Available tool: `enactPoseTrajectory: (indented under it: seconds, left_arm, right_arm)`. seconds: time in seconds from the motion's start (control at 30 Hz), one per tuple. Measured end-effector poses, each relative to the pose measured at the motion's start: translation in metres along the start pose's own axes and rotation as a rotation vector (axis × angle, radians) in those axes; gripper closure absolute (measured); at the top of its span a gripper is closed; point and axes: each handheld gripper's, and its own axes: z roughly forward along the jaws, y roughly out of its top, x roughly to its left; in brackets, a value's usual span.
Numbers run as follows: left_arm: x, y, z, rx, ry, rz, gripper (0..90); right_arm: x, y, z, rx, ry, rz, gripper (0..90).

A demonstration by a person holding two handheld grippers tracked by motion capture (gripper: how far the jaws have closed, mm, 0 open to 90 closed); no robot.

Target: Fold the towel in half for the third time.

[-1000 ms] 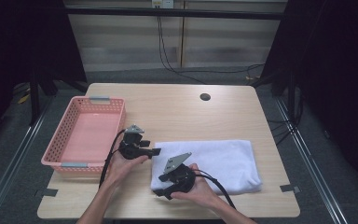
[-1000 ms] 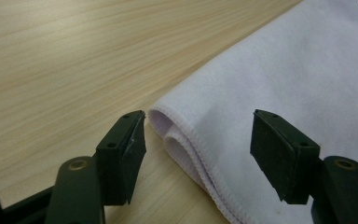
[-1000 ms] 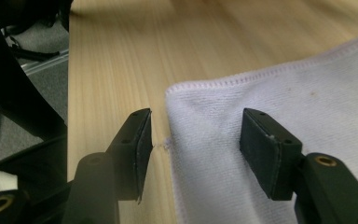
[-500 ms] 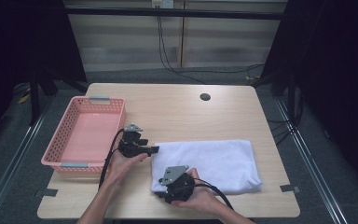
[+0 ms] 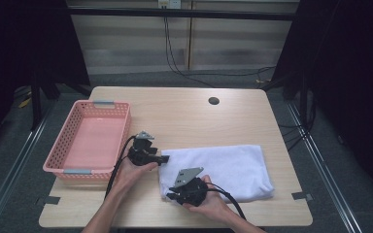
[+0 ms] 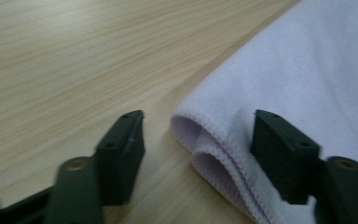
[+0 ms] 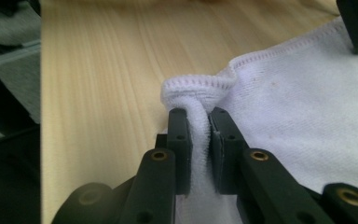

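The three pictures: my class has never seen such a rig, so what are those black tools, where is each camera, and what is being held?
A person holds a two-jawed claw in each hand. One camera looks down from above; the other two ride on the claws. On the table lie a folded white towel and a pink basket. The right claw has just been closing and now pinches the towel's near corner. The left claw stands open astride the other corner, one jaw resting on the towel, not gripping.
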Motion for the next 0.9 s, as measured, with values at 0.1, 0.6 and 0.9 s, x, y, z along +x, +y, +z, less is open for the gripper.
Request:
enactPoseTrajectory:
  seconds: [0.1, 0.6, 0.9]
  left_arm:
    - [-0.004, 0.000, 0.001, 0.013, -0.034, 0.032, 56.9]
    - [-0.005, 0.026, -0.024, -0.168, -0.177, -0.075, 83.8]
    - [-0.001, 0.040, -0.051, -0.212, -0.161, -0.076, 84.1]
  right_arm:
    - [-0.003, -0.002, -0.004, -0.022, 0.028, 0.046, 81.8]
    - [-0.012, 0.016, -0.036, -0.152, 0.043, 0.108, 82.3]
    - [-0.014, 0.038, -0.049, -0.238, 0.054, 0.118, 82.4]
